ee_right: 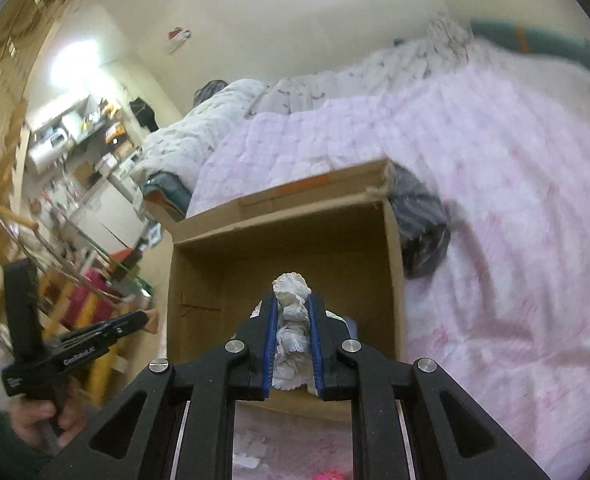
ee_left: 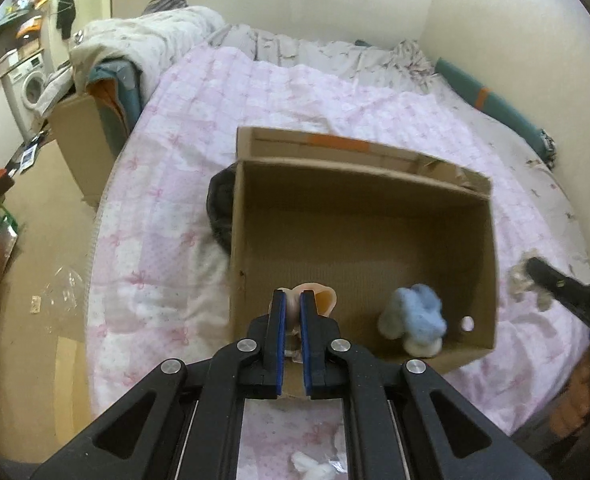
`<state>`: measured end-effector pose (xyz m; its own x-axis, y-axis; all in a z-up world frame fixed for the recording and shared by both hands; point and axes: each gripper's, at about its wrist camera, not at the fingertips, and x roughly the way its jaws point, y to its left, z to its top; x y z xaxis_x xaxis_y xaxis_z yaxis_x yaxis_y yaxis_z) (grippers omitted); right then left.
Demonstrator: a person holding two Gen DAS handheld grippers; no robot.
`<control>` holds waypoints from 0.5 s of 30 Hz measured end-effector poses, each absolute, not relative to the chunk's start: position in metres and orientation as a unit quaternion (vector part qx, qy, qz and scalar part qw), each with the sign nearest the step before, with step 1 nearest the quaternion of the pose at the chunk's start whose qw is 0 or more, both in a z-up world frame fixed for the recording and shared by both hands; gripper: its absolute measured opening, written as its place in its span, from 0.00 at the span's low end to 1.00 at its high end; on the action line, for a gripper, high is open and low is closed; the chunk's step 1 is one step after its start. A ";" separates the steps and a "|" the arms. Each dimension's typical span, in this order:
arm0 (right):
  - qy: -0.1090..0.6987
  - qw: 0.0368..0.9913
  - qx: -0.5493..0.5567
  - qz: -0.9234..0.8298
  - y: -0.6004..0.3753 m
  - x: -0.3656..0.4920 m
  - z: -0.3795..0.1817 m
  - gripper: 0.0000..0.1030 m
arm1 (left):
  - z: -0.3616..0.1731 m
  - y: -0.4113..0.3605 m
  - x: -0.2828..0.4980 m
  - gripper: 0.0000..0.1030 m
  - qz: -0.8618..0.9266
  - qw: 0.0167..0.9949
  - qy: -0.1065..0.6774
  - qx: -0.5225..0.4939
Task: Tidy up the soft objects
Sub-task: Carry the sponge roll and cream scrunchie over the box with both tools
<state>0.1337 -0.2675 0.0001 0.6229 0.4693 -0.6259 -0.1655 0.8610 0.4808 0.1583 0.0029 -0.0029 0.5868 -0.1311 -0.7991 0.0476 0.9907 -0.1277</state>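
Observation:
An open cardboard box [ee_left: 491, 264] [ee_right: 279, 220] lies on a pink quilted bed. Inside it, near the front right corner, sits a blue and white plush toy [ee_left: 415, 316]. My left gripper [ee_left: 293, 298] hangs over the box's near edge, shut on a peach-coloured soft toy [ee_left: 325, 298] that sticks out past the fingertips. My right gripper [ee_right: 292, 300] is shut on a white frilly soft item [ee_right: 291, 284], held above the near side of the box. Each gripper also shows in the other view: the right gripper [ee_left: 563, 288] at the right edge, the left gripper [ee_right: 79, 340] at the left in a hand.
A dark bundle [ee_left: 221, 212] [ee_right: 423, 220] lies against the outside of the box. A small white plush [ee_left: 313, 466] rests on the quilt [ee_left: 295, 92] below my left gripper. Rumpled bedding [ee_left: 143, 36] is heaped at the bed's far end. Left of the bed are the floor, cartons and a washing machine [ee_left: 31, 84].

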 end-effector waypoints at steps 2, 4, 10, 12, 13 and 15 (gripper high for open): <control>0.400 0.878 0.201 0.172 -0.272 0.136 -0.005 0.16 | -0.014 0.005 0.162 0.06 -0.054 0.883 0.462 -0.060; 0.400 0.879 0.197 0.168 -0.271 0.137 -0.007 0.16 | -0.023 0.004 0.164 0.06 -0.046 0.882 0.466 -0.054; 0.426 0.875 0.179 0.145 -0.265 0.142 -0.023 0.16 | -0.035 -0.001 0.169 0.07 -0.051 0.881 0.469 -0.037; 0.431 0.874 0.177 0.137 -0.265 0.145 -0.027 0.16 | -0.038 -0.003 0.170 0.07 -0.061 0.878 0.473 -0.041; 0.433 0.873 0.179 0.135 -0.266 0.147 -0.028 0.16 | -0.038 -0.004 0.170 0.07 -0.065 0.877 0.474 -0.043; 0.436 0.871 0.184 0.134 -0.267 0.150 -0.031 0.16 | -0.039 -0.006 0.170 0.08 -0.075 0.875 0.475 -0.048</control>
